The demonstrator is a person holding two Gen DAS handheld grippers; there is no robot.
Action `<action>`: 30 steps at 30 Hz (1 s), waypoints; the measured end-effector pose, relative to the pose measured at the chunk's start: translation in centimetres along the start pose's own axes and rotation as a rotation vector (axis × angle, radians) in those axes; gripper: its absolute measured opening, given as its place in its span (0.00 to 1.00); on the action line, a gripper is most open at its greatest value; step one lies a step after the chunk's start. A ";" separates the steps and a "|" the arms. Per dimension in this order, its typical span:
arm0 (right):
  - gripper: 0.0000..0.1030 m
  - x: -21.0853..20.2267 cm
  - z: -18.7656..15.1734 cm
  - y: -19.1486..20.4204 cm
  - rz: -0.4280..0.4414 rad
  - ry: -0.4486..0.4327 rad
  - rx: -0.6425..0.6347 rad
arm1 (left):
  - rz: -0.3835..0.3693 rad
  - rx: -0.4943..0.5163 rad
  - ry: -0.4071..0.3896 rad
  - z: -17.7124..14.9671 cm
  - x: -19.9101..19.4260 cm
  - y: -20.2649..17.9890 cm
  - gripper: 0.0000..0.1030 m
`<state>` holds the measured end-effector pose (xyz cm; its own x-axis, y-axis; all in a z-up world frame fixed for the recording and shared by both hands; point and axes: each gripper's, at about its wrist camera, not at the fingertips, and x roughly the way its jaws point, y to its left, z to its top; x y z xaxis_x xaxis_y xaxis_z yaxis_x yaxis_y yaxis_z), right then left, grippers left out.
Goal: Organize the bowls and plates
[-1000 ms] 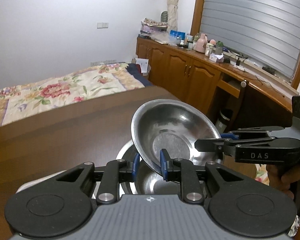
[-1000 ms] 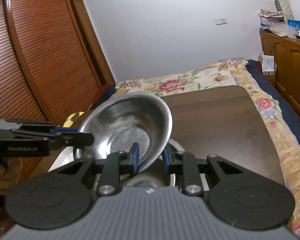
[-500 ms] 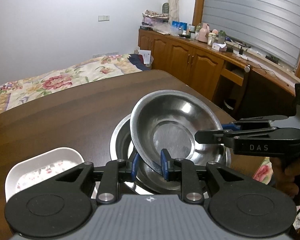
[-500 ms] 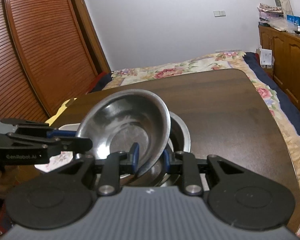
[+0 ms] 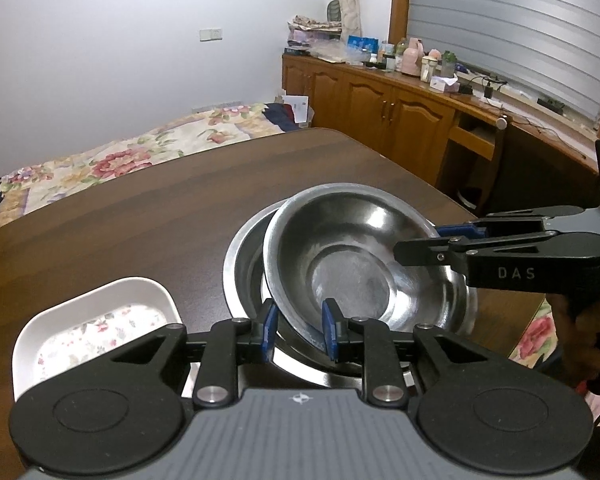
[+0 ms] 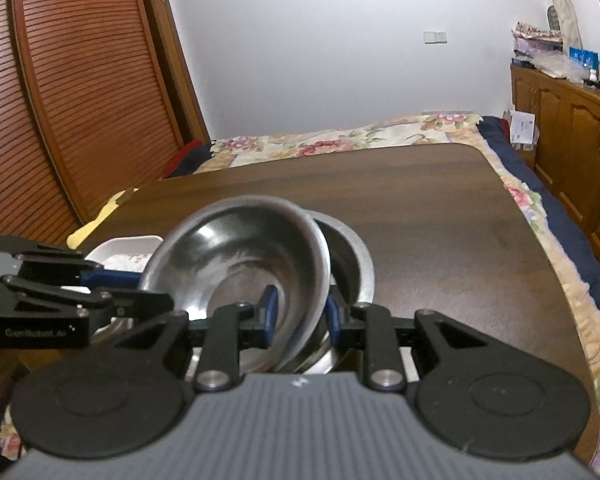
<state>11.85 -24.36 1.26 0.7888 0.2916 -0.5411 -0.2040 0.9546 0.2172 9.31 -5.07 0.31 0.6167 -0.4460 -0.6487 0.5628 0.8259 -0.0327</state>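
A steel bowl [image 5: 352,264] rests tilted inside a larger steel bowl [image 5: 240,256] on the dark wooden table [image 5: 140,220]. My left gripper [image 5: 299,328] is shut on the upper bowl's near rim, one blue pad inside and one outside. My right gripper [image 5: 420,240] comes in from the right and clamps the opposite rim. In the right wrist view the same upper bowl [image 6: 236,252] leans on the larger bowl [image 6: 356,264], with my right gripper [image 6: 300,316] shut on its rim and my left gripper [image 6: 140,288] at the left side.
A white rectangular dish [image 5: 92,320] with a flower pattern sits on the table left of the bowls. A bed with a floral cover [image 5: 120,160] lies beyond the table. Wooden cabinets [image 5: 400,120] line the right wall, and a slatted wardrobe [image 6: 60,100] stands at the left.
Both grippers have brought the upper bowl down. It was tipped up steeply above the larger bowl and now lies flatter inside it. The white dish has come into view.
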 end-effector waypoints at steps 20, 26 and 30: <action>0.26 0.0 0.0 -0.4 -0.017 -0.036 -0.011 | 0.022 0.009 -0.021 -0.8 0.0 0.0 0.27; 0.26 -0.3 0.0 -0.6 -0.015 -0.045 -0.008 | 0.026 -0.006 -0.040 -0.5 -0.6 0.1 0.27; 0.26 -0.8 0.1 -0.7 -0.016 -0.057 -0.007 | 0.027 -0.015 -0.061 -0.2 -1.1 0.1 0.28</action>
<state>11.43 -25.26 1.67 0.8237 0.2725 -0.4973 -0.1947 0.9595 0.2034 8.63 -4.41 0.90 0.6638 -0.4435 -0.6023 0.5380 0.8425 -0.0276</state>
